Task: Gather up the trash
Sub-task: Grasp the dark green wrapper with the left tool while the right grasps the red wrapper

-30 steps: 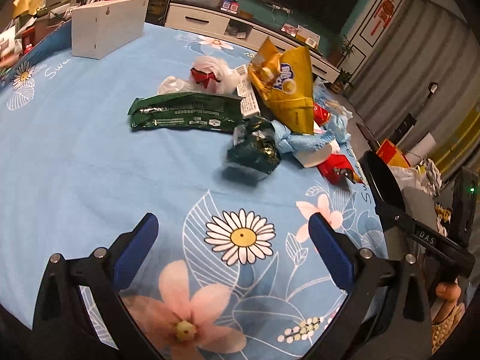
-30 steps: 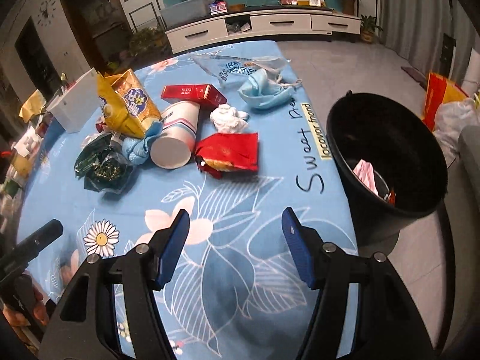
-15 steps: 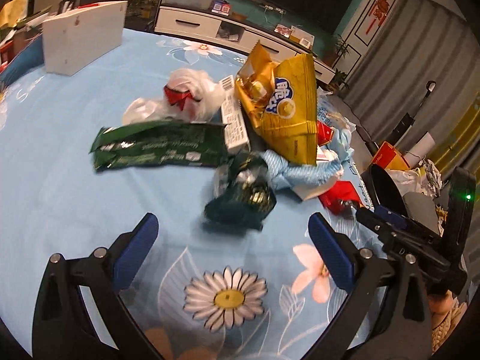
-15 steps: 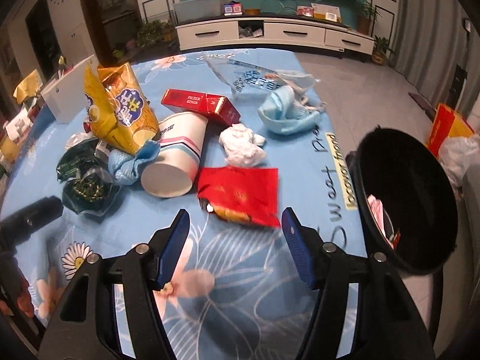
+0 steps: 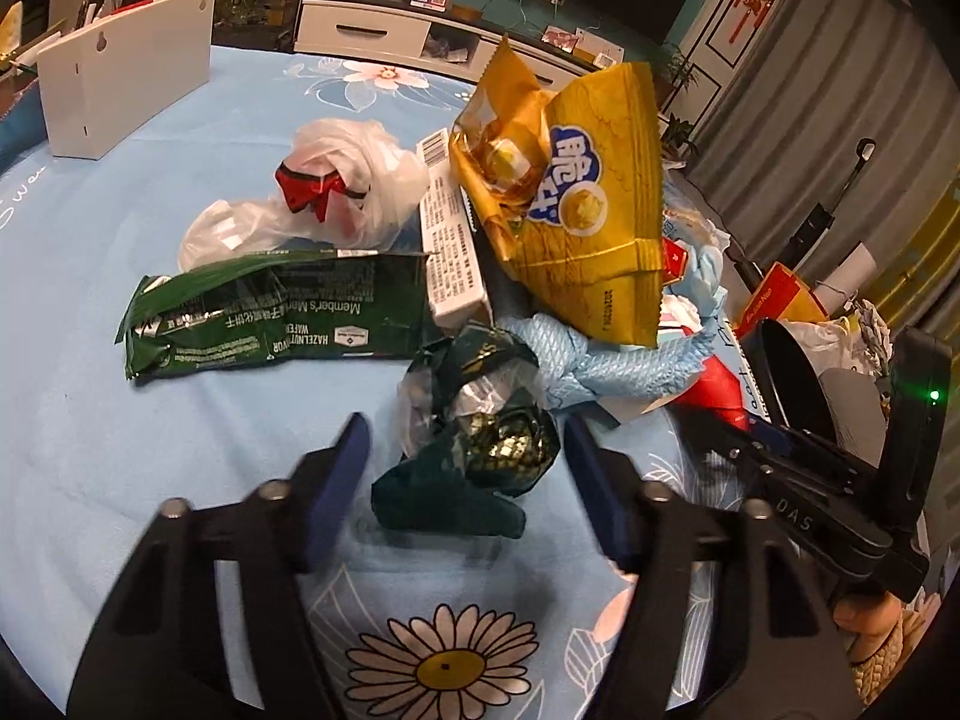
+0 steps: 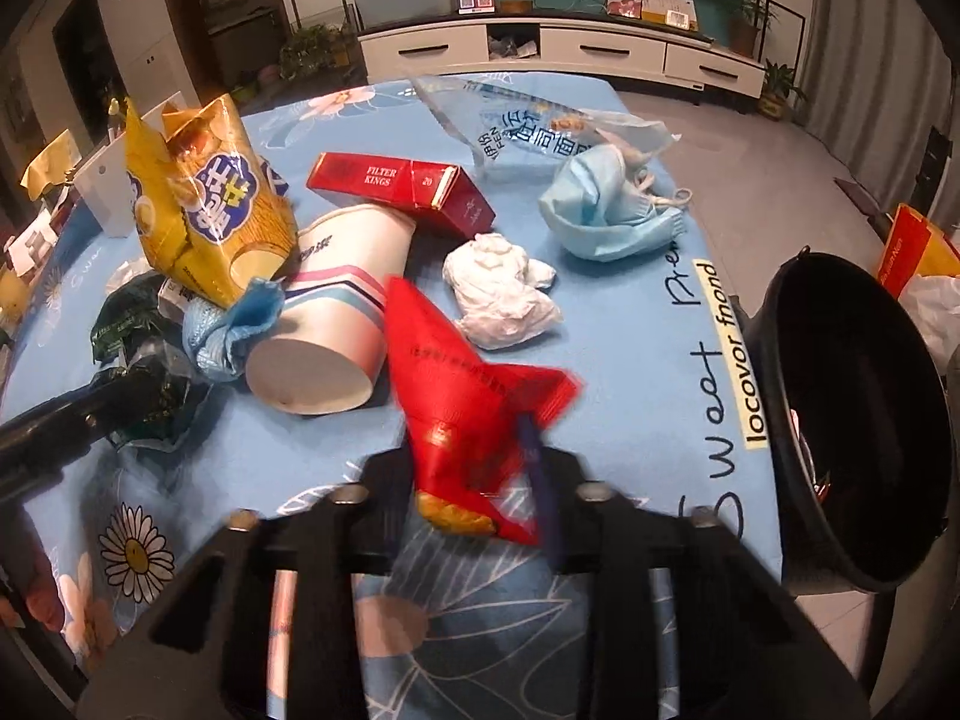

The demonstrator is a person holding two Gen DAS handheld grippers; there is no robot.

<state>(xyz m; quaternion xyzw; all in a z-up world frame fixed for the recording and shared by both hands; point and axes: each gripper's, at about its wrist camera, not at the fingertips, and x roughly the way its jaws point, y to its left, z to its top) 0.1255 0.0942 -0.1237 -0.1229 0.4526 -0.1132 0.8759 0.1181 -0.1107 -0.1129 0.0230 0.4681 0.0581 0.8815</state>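
A pile of trash lies on the blue flowered tablecloth. My left gripper is open, its fingers on either side of a crumpled dark green wrapper without pinching it. My right gripper is shut on a red wrapper that stands up between its fingers. The black trash bin stands off the table's right edge; it also shows in the left wrist view.
Around lie a yellow snack bag, a long green wafer wrapper, a white plastic bag, a paper cup, a red cigarette box, a crumpled tissue, a blue mask and a white box.
Both grippers moved forward into the pile. The left narrowed around the dark green wrapper. The right closed on the red wrapper, which now stands up.
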